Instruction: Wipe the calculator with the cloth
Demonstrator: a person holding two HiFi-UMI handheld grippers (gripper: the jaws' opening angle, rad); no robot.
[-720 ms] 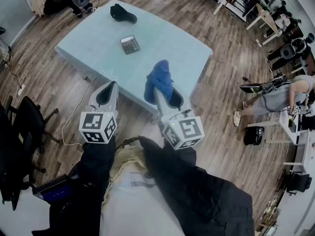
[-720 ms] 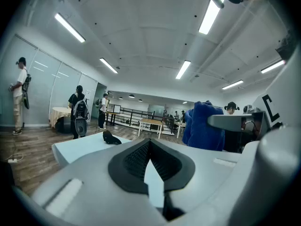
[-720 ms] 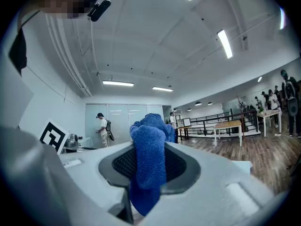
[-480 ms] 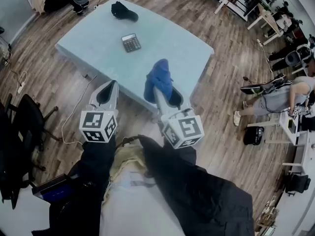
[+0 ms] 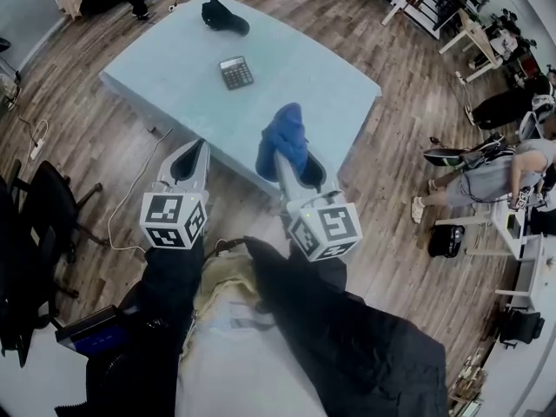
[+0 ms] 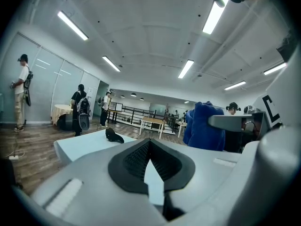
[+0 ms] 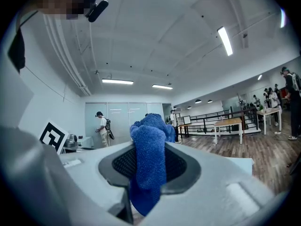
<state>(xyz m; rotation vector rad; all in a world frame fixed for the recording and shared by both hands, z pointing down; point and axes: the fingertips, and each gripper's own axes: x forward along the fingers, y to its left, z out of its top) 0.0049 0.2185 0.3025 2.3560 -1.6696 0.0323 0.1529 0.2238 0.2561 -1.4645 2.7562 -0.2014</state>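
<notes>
Right gripper (image 5: pixel 281 156) clamps the cloth (image 5: pixel 283 135), which hides its tips; left gripper (image 5: pixel 200 148) is closed, empty.

surface: pale blue table (image 5: pixel 295 68) | on it: calculator (image 5: pixel 236 72) near middle; black item (image 5: pixel 224 16) by far edge

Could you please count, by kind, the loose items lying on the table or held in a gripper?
Calculator: 1
Blue cloth: 1
Black cap-like item: 1
Total: 3
</notes>
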